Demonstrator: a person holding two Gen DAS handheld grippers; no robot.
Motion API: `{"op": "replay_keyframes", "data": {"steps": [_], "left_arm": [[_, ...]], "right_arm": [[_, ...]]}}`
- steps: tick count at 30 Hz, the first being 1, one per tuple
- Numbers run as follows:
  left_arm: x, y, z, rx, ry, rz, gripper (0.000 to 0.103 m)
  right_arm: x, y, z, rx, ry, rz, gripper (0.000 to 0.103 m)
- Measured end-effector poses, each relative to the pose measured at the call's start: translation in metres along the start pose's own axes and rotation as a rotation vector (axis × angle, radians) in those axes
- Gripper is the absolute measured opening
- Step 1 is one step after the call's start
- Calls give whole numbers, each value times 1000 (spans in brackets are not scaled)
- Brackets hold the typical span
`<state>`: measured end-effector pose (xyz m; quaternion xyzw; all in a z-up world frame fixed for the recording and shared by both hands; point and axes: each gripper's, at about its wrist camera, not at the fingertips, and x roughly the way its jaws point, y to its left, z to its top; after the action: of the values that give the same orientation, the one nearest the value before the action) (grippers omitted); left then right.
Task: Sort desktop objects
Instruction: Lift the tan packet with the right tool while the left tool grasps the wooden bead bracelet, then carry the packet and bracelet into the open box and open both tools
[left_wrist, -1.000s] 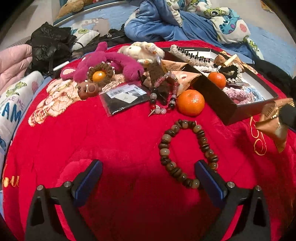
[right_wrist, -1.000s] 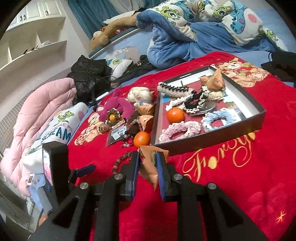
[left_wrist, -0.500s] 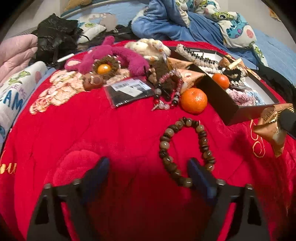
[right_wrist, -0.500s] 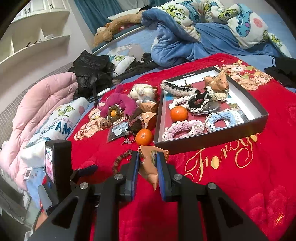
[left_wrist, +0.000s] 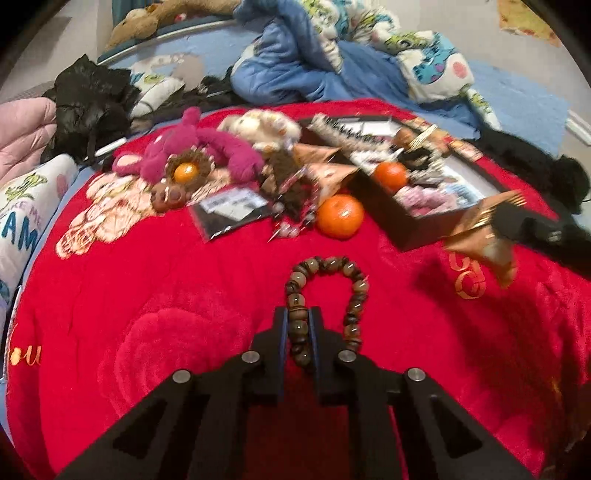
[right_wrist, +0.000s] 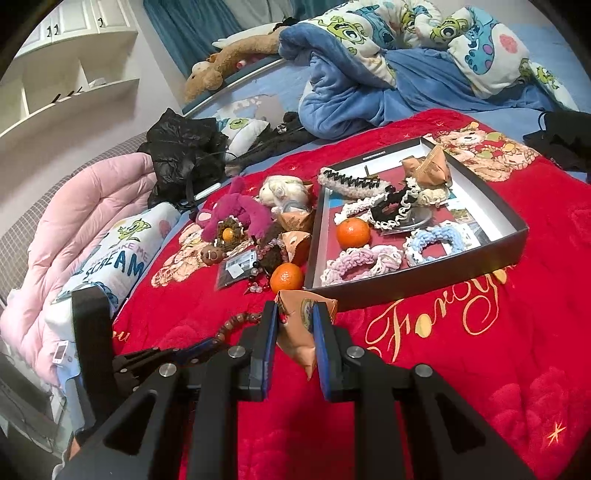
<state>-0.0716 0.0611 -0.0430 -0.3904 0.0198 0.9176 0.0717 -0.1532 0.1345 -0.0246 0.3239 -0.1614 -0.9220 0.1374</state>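
Observation:
My left gripper (left_wrist: 297, 328) is shut on the near side of a brown bead bracelet (left_wrist: 327, 267) lying on the red blanket. My right gripper (right_wrist: 294, 318) is shut on a tan pyramid-shaped paper packet (right_wrist: 300, 325), held above the blanket just in front of the black box (right_wrist: 424, 275); the packet also shows in the left wrist view (left_wrist: 484, 236). The box holds scrunchies, hair clips, an orange (right_wrist: 352, 232) and another packet (right_wrist: 430, 168). A loose orange (left_wrist: 340, 216) lies beside the box.
Left of the box lie a pink plush (left_wrist: 207, 151), a white plush (left_wrist: 264, 125), a black barcode pouch (left_wrist: 231, 208), a pink bead string (left_wrist: 291, 221) and two more packets (left_wrist: 332, 173). Blue bedding and pillows lie behind.
My left gripper moved forward and closed on the bracelet's near side; it was wide open before. My right gripper kept hold of the packet and barely moved.

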Motion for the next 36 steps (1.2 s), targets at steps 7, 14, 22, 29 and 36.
{"op": "replay_keyframes", "data": {"steps": [7,14,22,29,36], "left_arm": [[-15,-7,4,16,-40,-31,11],[-23,-25,5,15,-59,-58,11],[-35,-71,14,65,-91,-105,11],[-45,-94,27,62,-110,-155,11],[-44,-125,48,94,-122,-190,11]], "right_arm": [[-2,-1,0,0,-6,-10,19],[-14,-17,1,1,-20,-30,19],[-48,-55,-1,31,-54,-95,19],[-64,-78,-3,62,-72,-119,19],[-68,-89,2,89,-90,-124,19]]}}
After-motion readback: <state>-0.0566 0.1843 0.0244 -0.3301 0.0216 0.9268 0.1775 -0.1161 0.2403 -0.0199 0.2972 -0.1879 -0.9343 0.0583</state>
